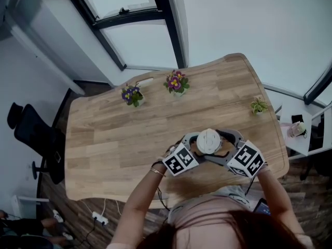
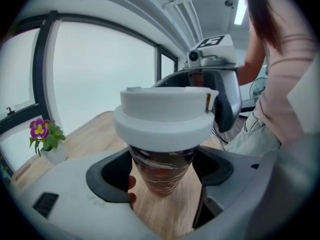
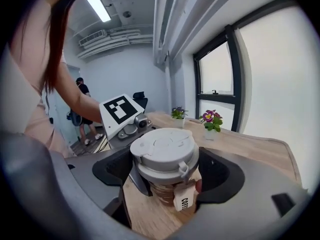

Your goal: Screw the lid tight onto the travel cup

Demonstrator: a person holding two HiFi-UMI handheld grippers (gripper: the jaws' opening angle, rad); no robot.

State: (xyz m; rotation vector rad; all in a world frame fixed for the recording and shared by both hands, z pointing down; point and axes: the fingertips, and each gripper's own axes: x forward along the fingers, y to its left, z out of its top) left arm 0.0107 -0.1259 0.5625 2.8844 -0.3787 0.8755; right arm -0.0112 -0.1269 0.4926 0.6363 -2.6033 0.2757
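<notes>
Wooden surface (image 1: 114, 134), rounded corners, set below large windows (image 1: 129, 4); black office chair (image 1: 31, 134) on the floor at its left end.

- Far edge: purple-flowered pot (image 1: 132, 94), pink-and-purple flowered pot (image 1: 177, 82), well apart from the work. Small green plant (image 1: 258, 106) toward the right end.
- Travel cup (image 2: 161, 171): upright, brown tapered body, at the near-middle of the surface, just in front of the person. Whether its base rests on the wood cannot be told.
- Lid (image 3: 164, 149): white, round, seated level on the cup's mouth. Beige printed tag (image 3: 184, 200) hangs at its side.
- Left tool (image 2: 161, 180): clenched on the cup's body just under the lid, one dark pad on each side.
- Right tool (image 3: 165, 166): comes in from the opposite side, clenched round the lid, its pads against the lid's rim.
- Both marker cubes face up in the head view, flanking the cup.
</notes>
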